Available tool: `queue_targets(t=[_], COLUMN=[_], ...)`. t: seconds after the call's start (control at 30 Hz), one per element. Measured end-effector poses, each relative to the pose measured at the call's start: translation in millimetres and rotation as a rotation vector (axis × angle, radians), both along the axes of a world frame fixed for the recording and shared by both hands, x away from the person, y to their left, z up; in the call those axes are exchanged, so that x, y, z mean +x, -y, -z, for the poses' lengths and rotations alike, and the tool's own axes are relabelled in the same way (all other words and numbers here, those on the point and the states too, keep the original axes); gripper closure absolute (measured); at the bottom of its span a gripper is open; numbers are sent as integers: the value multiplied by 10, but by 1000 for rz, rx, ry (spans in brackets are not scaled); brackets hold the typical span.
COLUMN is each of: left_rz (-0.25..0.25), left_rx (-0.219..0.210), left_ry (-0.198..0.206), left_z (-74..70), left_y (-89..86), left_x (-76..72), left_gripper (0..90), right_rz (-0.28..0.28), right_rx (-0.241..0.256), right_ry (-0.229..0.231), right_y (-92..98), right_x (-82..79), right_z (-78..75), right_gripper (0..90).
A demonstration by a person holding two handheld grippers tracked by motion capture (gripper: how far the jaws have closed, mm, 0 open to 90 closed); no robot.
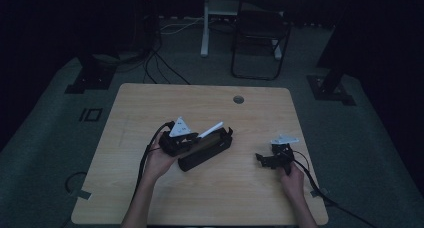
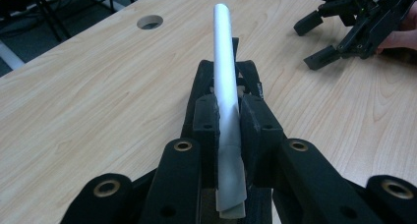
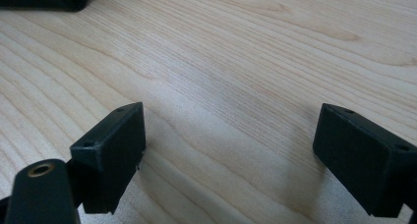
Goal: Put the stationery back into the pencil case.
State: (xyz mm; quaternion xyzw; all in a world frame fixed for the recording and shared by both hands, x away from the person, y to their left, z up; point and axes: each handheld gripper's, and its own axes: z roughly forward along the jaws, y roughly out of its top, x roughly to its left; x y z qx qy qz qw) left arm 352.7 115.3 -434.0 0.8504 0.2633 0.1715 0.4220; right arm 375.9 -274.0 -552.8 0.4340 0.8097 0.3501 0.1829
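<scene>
From above, near the middle of the pale wooden desk (image 1: 150,113), the left gripper (image 1: 196,137) holds a white plastic tube (image 1: 210,129) over a long black fabric pouch (image 1: 206,149); the right gripper (image 1: 265,159) sits well off to the pouch's right. Left gripper view: jaws clamped tight on the tube (image 2: 222,62), which points up and away over the pouch (image 2: 246,76). I'd guess it's going in or coming out, so keep it in line with the opening. Right gripper view: jaws wide apart, empty, low over bare desk (image 3: 255,52). It could steady the pouch.
</scene>
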Motion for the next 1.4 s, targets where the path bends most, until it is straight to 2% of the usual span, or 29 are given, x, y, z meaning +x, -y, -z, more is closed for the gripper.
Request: queue_targets(t=[0.7, 1.17, 1.2, 1.4], left_rz=[10, 8, 4, 4], left_rx=[-3, 9, 22, 27], left_ry=[-14, -22, -19, -28], left_z=[65, 110, 125, 157], left_y=[49, 67, 71, 71], left_x=[52, 75, 79, 86], left_gripper=[787, 787, 787, 787], right_rz=[0, 1, 1, 0], right_rx=[0, 1, 1, 1], right_ry=[0, 0, 0, 0], right_y=[0, -1, -1, 0], right_x=[0, 0, 0, 0], right_z=[0, 0, 0, 0], right_gripper=[123, 123, 123, 123])
